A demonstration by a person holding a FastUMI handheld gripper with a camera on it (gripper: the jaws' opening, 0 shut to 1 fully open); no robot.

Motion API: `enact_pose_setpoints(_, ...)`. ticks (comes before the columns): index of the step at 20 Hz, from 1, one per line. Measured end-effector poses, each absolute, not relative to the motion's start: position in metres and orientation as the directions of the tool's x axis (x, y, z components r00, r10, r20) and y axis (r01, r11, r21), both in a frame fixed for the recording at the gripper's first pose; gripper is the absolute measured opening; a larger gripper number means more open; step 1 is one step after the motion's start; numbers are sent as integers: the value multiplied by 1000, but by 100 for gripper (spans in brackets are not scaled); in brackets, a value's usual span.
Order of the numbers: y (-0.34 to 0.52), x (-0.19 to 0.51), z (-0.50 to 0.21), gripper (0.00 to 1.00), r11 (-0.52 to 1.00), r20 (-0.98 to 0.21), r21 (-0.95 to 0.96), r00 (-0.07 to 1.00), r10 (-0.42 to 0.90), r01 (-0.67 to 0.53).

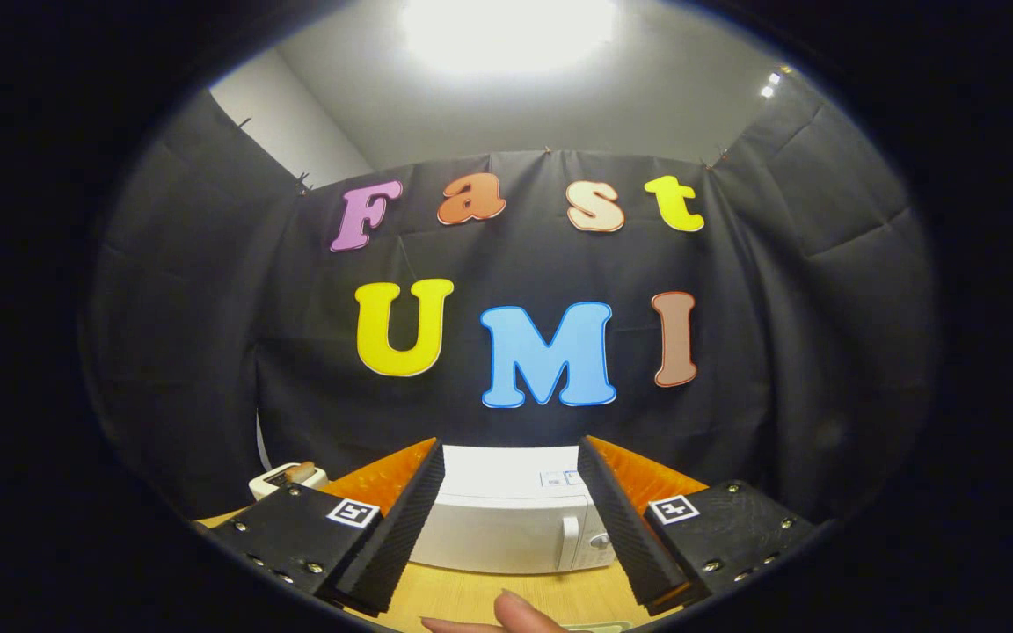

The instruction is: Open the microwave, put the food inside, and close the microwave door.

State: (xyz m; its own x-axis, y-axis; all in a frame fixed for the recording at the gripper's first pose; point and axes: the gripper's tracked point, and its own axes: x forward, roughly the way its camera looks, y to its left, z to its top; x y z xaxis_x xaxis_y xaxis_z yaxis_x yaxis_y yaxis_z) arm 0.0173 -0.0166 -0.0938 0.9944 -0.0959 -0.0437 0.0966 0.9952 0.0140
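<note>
1. Nearest you, one fingertip (520, 614) of a hand shows on the wooden table (471, 593), just below the tongs.
2. Your gripper (511, 519) has its two fingers spread wide apart, holding nothing.
3. One microwave (506, 527) stands beyond and between the fingers, on the table against the far cloth wall. It is white and boxy, its door shut, with one upright handle (569, 541) and a knob on its right side.
4. One white toaster (287, 479) sits far left of the microwave.

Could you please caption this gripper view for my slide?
Open gripper faces the closed white microwave on the wooden table.
</note>
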Motion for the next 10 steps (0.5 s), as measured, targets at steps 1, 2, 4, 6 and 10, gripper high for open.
enact_pose_setpoints(1, -18, 16, -85, 96, 995, -29, 15, 994, -101, 101)
enact_pose_setpoints(2, -21, 14, -79, 96, 994, -21, 12, 994, -111, 112)
enact_pose_setpoints(4, -21, 10, -64, 96, 993, 6, -5, 993, -114, 114)
enact_pose_setpoints(6, -24, 9, -54, 96, 992, 30, -26, 992, -126, 127)
enact_pose_setpoints(10, -14, 3, -50, 96, 994, 12, -24, 995, -103, 103)
